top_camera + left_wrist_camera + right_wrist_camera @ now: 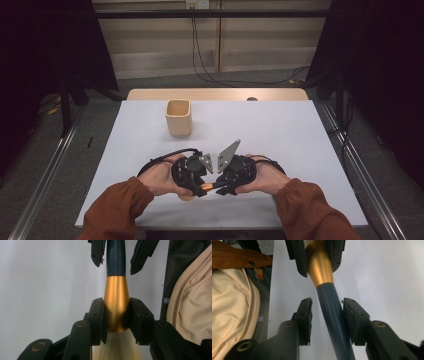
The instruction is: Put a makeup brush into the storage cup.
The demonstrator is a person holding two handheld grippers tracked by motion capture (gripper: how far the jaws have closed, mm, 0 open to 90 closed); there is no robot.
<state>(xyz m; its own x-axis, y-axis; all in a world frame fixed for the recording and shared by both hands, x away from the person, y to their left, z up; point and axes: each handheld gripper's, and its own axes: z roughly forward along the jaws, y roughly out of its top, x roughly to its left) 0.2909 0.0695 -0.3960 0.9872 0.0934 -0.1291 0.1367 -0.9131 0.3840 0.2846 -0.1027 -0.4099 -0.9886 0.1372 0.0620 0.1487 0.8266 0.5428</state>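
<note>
Brush (116,302) with dark blue round handle, smooth gold metal ferrule and pale soft bristles: ferrule clamped between left gripper (116,315) jaws, bristles fanning out just below them. Right gripper (327,315) jaws set either side of the glossy handle, narrow gaps at both pads, not pressing. Bare pale grey table (280,130) beyond both jaws; square light wooden cup (178,117) well apart, farther out.

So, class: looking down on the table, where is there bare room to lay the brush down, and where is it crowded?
Free: the table right of the wooden cup, out to the right edge, and the left strip between cup and left edge. Crowded: the near middle, where the left gripper and right gripper meet around the brush.
</note>
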